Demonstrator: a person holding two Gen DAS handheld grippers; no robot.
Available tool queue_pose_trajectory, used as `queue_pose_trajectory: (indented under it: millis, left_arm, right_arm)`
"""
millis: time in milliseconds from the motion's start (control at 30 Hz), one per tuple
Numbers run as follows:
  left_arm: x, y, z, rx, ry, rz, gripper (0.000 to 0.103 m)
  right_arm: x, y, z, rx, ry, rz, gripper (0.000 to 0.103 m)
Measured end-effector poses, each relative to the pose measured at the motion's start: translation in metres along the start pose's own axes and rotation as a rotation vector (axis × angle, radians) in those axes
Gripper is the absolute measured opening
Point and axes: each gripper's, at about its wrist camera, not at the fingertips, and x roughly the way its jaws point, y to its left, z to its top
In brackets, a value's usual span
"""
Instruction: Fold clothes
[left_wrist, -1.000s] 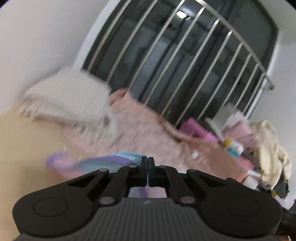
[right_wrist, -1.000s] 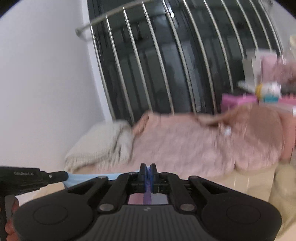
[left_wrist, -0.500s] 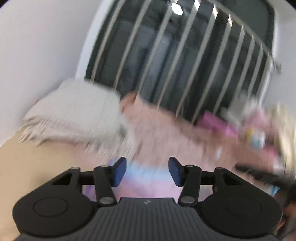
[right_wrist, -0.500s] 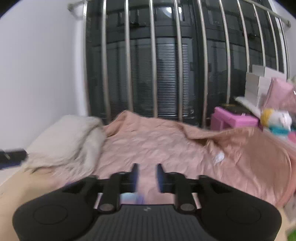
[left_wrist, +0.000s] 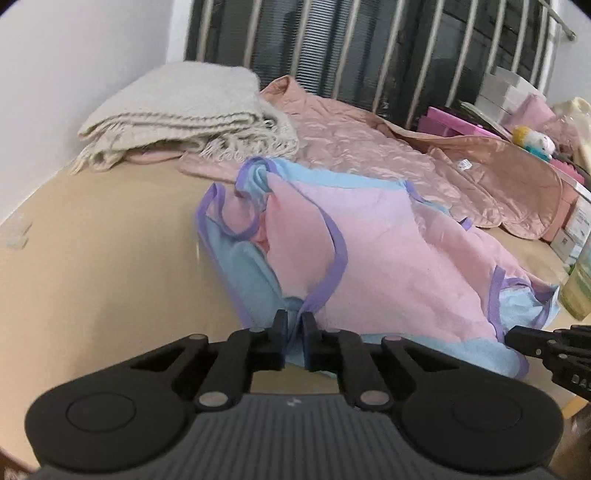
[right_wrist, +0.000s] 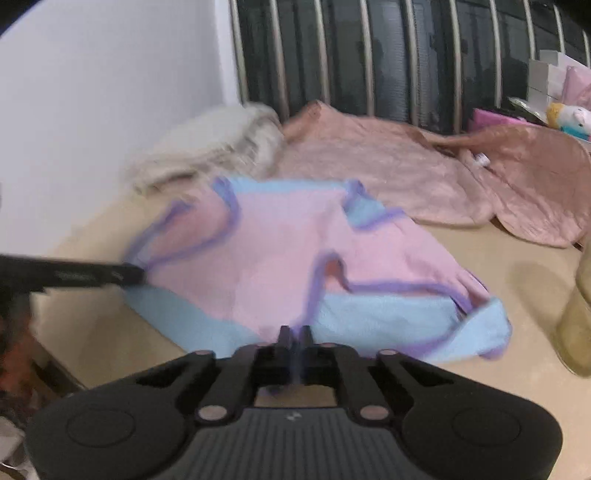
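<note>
A pink and light-blue garment with purple trim (left_wrist: 369, 258) lies crumpled on the tan surface (left_wrist: 110, 258); it also shows in the right wrist view (right_wrist: 280, 266). My left gripper (left_wrist: 294, 328) is shut on the garment's near blue edge. My right gripper (right_wrist: 294, 341) is shut on the near blue hem. In the right wrist view the left gripper's fingers (right_wrist: 125, 275) reach the garment's left edge. In the left wrist view the right gripper's fingers (left_wrist: 524, 338) sit at the garment's right corner.
A folded grey-white blanket (left_wrist: 184, 107) lies at the back left by the wall. A salmon quilted cover (left_wrist: 388, 147) lies behind the garment. Boxes and a plush toy (left_wrist: 532, 138) stand at the far right. A yellowish container (right_wrist: 580, 314) is at the right edge.
Both grippers were shut a second ago, open half a second ago, and are now shut on the garment's near edge. The garment now lies spread on the surface, and both views tilt down.
</note>
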Motion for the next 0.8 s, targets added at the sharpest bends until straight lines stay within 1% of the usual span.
queue_pose_trajectory:
  millis: [100,167,200,233,300,333,367,400,433,467,500,533,633,700,733,767,800]
  left_arm:
    - [-0.012,-0.009,-0.011,-0.014,0.019,0.033,0.007]
    - [-0.027,-0.015,-0.019,-0.016,0.039,0.006,0.008]
    - [-0.036,-0.012,-0.020,-0.032,0.029,-0.028,0.010]
    - [-0.044,-0.006,-0.018,-0.045,0.002,-0.035,0.011]
    - [-0.053,0.012,-0.006,-0.048,-0.053,0.029,0.025]
    - [-0.049,0.022,0.002,-0.035,-0.064,0.073,0.034]
    - [-0.041,0.034,0.009,-0.030,-0.058,0.114,0.034]
    - [-0.033,0.045,0.014,-0.044,-0.039,0.148,0.034]
    - [-0.024,0.054,0.018,-0.067,-0.013,0.166,0.033]
    - [-0.018,0.060,0.020,-0.092,0.002,0.164,0.031]
    - [-0.016,0.063,0.018,-0.110,-0.002,0.154,0.030]
    - [-0.015,0.063,0.017,-0.120,-0.008,0.149,0.030]
    - [-0.016,0.055,0.008,-0.129,-0.054,0.170,0.031]
    - [-0.016,0.050,0.003,-0.148,-0.088,0.187,0.033]
    - [-0.016,0.048,0.000,-0.150,-0.102,0.193,0.034]
    - [-0.016,0.045,-0.002,-0.140,-0.113,0.204,0.034]
    - [-0.016,0.040,-0.005,-0.108,-0.119,0.224,0.034]
  right_arm:
    - [-0.008,-0.007,-0.003,0.017,0.019,-0.091,0.000]
    - [-0.015,-0.014,-0.006,0.012,0.039,-0.165,0.000]
    - [-0.018,-0.019,-0.007,0.011,0.049,-0.197,0.000]
    - [-0.023,-0.022,-0.008,0.014,0.057,-0.210,0.002]
    - [-0.038,-0.024,-0.004,0.032,0.016,-0.189,0.007]
    - [-0.042,-0.020,0.002,0.021,-0.019,-0.147,0.007]
    - [-0.045,-0.015,0.009,0.005,-0.057,-0.099,0.007]
    - [-0.042,-0.007,0.019,-0.014,-0.078,-0.034,0.010]
    - [-0.035,0.003,0.029,-0.037,-0.083,0.031,0.016]
    - [-0.024,0.015,0.041,-0.076,-0.081,0.105,0.020]
    - [-0.012,0.029,0.053,-0.118,-0.076,0.181,0.026]
    - [0.005,0.046,0.068,-0.143,-0.062,0.242,0.027]
    - [0.060,0.090,0.106,-0.171,0.035,0.392,0.027]
    - [0.099,0.118,0.124,-0.194,0.111,0.430,0.027]
    - [0.117,0.130,0.130,-0.199,0.142,0.418,0.027]
    - [0.136,0.141,0.134,-0.203,0.181,0.385,0.027]
    - [0.148,0.146,0.135,-0.206,0.206,0.363,0.027]
